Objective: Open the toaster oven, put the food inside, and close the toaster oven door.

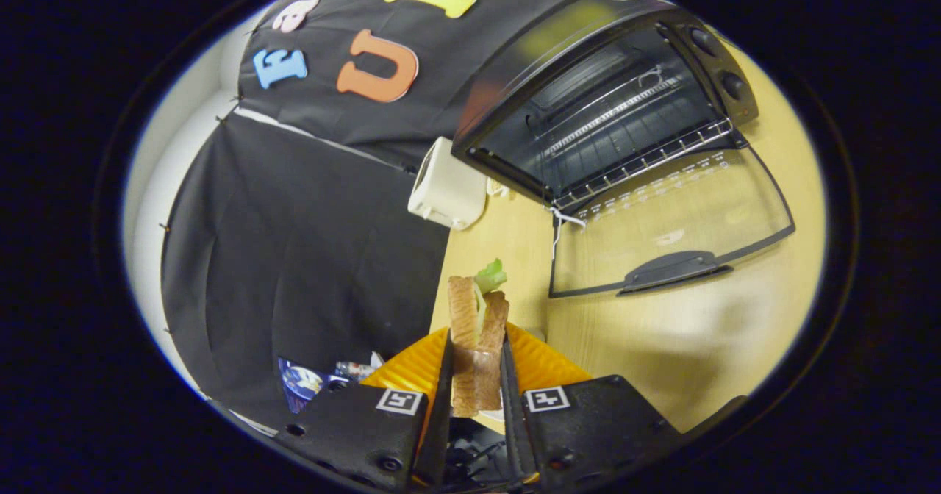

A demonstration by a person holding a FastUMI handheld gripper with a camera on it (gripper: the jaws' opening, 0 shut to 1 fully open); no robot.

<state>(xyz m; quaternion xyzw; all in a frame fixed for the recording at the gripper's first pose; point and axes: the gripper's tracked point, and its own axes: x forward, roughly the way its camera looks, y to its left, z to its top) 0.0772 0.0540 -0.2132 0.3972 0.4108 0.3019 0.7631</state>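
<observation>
Sandwich (478, 332) stands upright, pinched between the fingers; black toaster oven (603, 104) well ahead, door (669, 215) dropped open

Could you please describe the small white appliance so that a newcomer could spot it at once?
Start at the black toaster oven, its glass door folded down onto the wooden table. Right beside it, against the black cloth, stands a boxy cream-white appliance, the only pale item there.

A light wooden counter (662, 347) carries a black toaster oven (588, 104) with its glass door (669, 222) folded down flat onto the wood; a white box-shaped appliance (445, 185) stands just beside the oven; an orange plate (544, 365) lies nearer.
</observation>
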